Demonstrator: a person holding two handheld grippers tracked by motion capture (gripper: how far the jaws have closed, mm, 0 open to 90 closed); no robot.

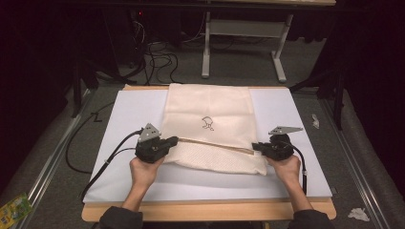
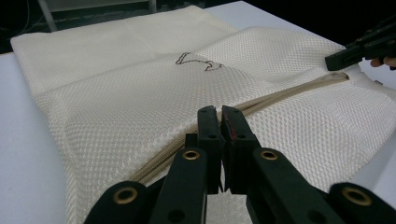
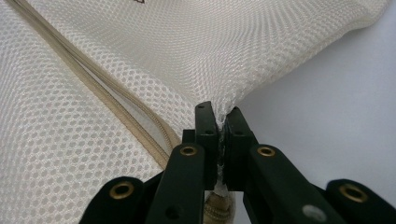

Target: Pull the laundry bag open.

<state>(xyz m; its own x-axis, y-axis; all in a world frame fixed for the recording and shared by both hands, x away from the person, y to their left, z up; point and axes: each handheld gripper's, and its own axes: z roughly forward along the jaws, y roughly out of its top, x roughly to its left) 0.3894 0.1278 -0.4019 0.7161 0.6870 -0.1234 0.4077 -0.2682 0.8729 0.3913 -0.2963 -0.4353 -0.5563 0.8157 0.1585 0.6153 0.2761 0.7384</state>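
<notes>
My left gripper (image 2: 220,122) pinches the cream mesh zippered laundry bag (image 1: 210,119) mid-frame; my right gripper (image 3: 221,122) pinches its corner. White board (image 1: 124,114) beneath, cables (image 1: 157,57) upper left.

White mat (image 1: 133,109) covers a wooden tabletop (image 1: 210,210), whose bare edge shows at 6 o'clock. White-framed stand (image 1: 206,52) on grey floor at 12 o'clock. Black cables (image 1: 160,59) lie tangled at 11 o'clock. 2 crumpled white scraps: 1 at 3 o'clock (image 1: 315,120), 1 at 5 o'clock (image 1: 358,213). Green-yellow packet (image 1: 14,207) at 8 o'clock, just beside a metal rail (image 1: 52,157).
</notes>
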